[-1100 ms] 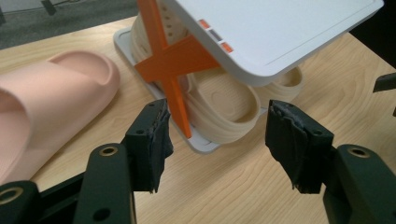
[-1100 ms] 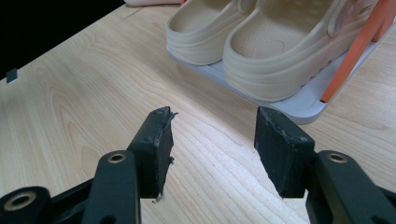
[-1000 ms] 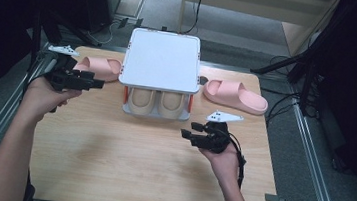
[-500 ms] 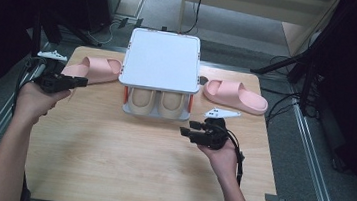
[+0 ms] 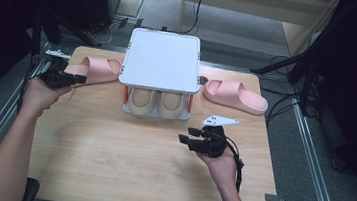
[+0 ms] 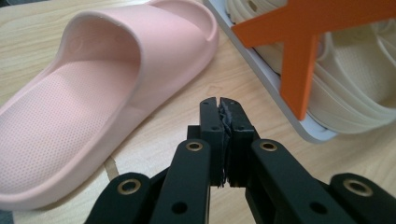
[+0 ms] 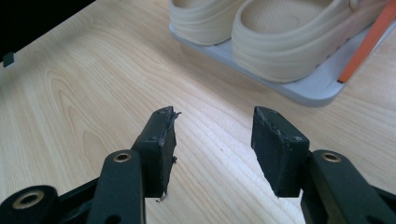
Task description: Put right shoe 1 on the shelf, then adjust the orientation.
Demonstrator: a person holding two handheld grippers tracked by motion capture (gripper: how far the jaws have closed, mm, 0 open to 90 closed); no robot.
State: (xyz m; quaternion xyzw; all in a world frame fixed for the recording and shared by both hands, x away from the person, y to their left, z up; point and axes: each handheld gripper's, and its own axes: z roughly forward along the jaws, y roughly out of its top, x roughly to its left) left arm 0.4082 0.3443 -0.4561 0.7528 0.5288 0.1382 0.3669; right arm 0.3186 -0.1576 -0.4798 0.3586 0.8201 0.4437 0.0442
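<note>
since a second ago your left tool [image 5: 75, 78] has slid back off the left pink slipper [image 5: 94, 69] toward the table's left edge and dropped lower, and its jaws have just been closing with nothing between them. now they sit pressed together, pad against pad, empty; the left gripper view shows the two tips [image 6: 220, 112] meeting just short of the slipper's side wall [image 6: 107, 88], not touching it. that slipper lies flat on the table [image 5: 125, 160], open end toward your hand, toe end just beside the left side of the white two-level rack [image 5: 162, 58]. your left hand [image 5: 41, 91] holds the tool low by the table edge.

your right tool [image 5: 186, 135] has barely moved. its jaws stand wide apart, nothing held, bare wood between the pads [image 7: 163, 135] in the right gripper view. it points left across the table, in front of the rack and near its right front corner. your right hand [image 5: 218, 157] grips it from behind.

beige clogs [image 5: 158, 102] sit side by side on the rack's lower level, toes toward you, under the white top plate. orange cross brace [image 6: 303, 42] at the rack's side. second pink slipper [image 5: 236, 95] lies right of the rack, well apart from the right tool.
</note>
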